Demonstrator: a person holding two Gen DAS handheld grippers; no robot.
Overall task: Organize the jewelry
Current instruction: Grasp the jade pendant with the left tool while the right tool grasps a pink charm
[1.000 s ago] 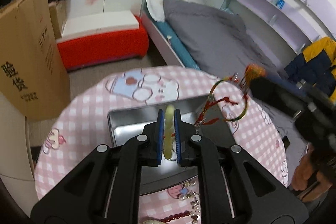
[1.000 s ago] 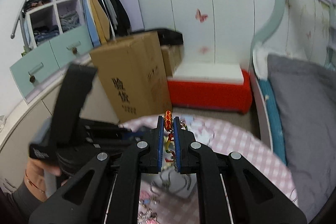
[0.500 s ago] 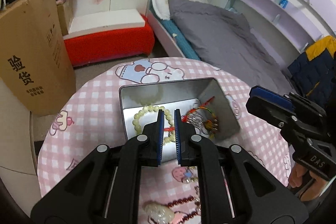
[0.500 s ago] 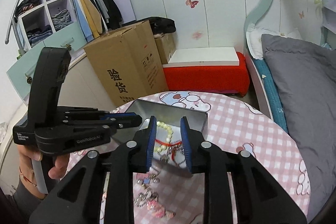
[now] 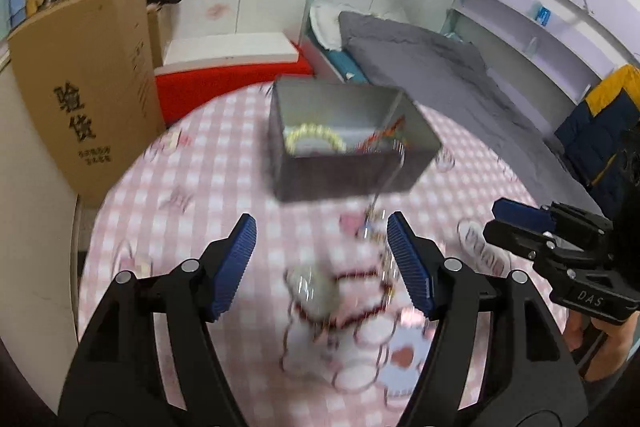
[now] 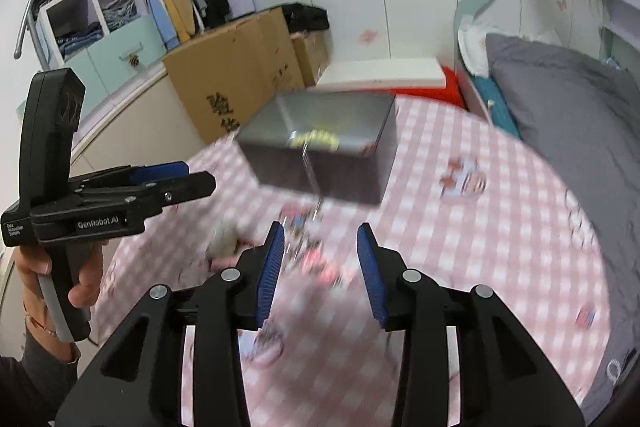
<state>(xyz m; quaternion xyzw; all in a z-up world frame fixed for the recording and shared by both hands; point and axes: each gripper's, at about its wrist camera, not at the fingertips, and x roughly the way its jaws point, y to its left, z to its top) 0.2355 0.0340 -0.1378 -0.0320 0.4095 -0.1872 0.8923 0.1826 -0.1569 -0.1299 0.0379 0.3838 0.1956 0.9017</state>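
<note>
Left wrist view: both pieces now lie in the tin (image 5: 352, 143), and the left hand-held gripper (image 5: 322, 259) and right hand-held gripper (image 6: 320, 267) have opened empty above the remaining jewelry (image 5: 344, 283) at lower centre on the surface (image 5: 168, 211).

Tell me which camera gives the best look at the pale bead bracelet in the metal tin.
The left wrist view. It looks down into the metal tin, so most of the pale bead bracelet shows as a loop. The right wrist view sits lower: only a blurred yellowish strip of it shows over the tin's near wall.
</note>
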